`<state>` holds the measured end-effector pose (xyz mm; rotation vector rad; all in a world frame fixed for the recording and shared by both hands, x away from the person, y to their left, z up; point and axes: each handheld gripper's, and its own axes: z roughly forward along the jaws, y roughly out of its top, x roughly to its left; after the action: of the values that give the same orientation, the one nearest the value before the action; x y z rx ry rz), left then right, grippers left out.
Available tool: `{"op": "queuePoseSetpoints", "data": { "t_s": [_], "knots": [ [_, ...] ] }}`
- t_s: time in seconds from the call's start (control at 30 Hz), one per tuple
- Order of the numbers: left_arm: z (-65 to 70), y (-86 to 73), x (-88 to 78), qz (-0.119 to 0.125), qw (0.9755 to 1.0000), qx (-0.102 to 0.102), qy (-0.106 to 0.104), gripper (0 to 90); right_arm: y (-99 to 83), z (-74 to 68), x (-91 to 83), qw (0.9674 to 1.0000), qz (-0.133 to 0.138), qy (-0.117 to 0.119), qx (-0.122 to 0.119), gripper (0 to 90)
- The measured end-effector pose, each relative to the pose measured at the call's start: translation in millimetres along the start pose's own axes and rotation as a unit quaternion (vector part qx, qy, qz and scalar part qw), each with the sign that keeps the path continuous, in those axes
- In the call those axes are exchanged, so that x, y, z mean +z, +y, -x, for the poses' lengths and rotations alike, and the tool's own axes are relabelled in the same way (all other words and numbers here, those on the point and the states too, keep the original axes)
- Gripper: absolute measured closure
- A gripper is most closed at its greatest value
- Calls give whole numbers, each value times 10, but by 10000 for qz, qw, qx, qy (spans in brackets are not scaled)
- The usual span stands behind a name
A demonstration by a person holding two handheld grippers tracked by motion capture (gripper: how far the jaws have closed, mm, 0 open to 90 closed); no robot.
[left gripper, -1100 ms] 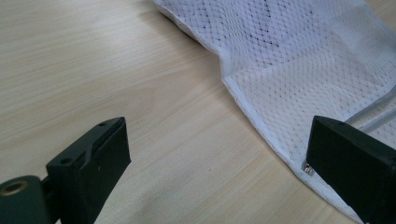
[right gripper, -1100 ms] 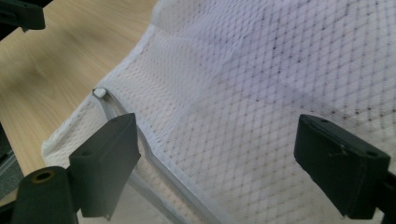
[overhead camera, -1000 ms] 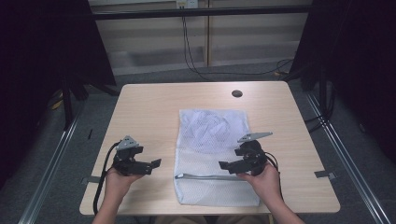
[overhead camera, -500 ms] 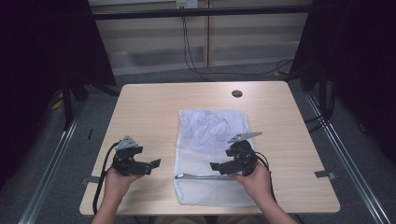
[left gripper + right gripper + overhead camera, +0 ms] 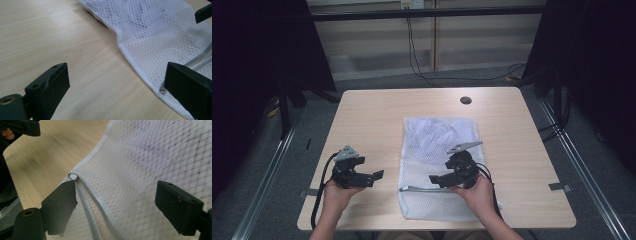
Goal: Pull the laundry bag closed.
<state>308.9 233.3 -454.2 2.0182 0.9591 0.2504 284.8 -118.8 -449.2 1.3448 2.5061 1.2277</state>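
A white mesh bag (image 5: 439,145) lies flat on the wooden table (image 5: 372,120), its zipper (image 5: 422,189) running across near the front edge. My right gripper (image 5: 436,180) hovers low over the bag's front part. In the right gripper view its jaws (image 5: 117,192) are open and have just been closing a little, with mesh (image 5: 155,150) and the zipper's end (image 5: 85,202) between them, unpressed. My left gripper (image 5: 374,177) rests left of the bag, open. In the left gripper view (image 5: 117,75), bare wood lies between the jaws, with the bag's edge (image 5: 155,32) and zipper pull (image 5: 163,90) at the right jaw.
A dark round hole (image 5: 466,100) sits in the table near its far edge. Bare wood spreads left of the bag and beyond it. Cables hang behind the table, and metal rails (image 5: 582,165) run along the floor on both sides.
My right gripper has slid left across the bag's front part, toward the zipper's left end. The left gripper has stayed where it was.
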Motion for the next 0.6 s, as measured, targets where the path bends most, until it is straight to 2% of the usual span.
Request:
{"op": "queuePoseSetpoints", "data": {
  "t_s": [0.13,0.33,0.6],
  "knots": [
    [-5,-4,1,24,10000,-7,-17,59,16,-26,47,9998,-115,137,110,197],
    [-3,-5,4,18,10000,-28,-36,59,32,-46,92,9995,-97,282,136,209],
    [-3,-9,16,-42,10000,-46,-78,59,64,-66,133,9995,-52,271,177,202]
  ]
}}
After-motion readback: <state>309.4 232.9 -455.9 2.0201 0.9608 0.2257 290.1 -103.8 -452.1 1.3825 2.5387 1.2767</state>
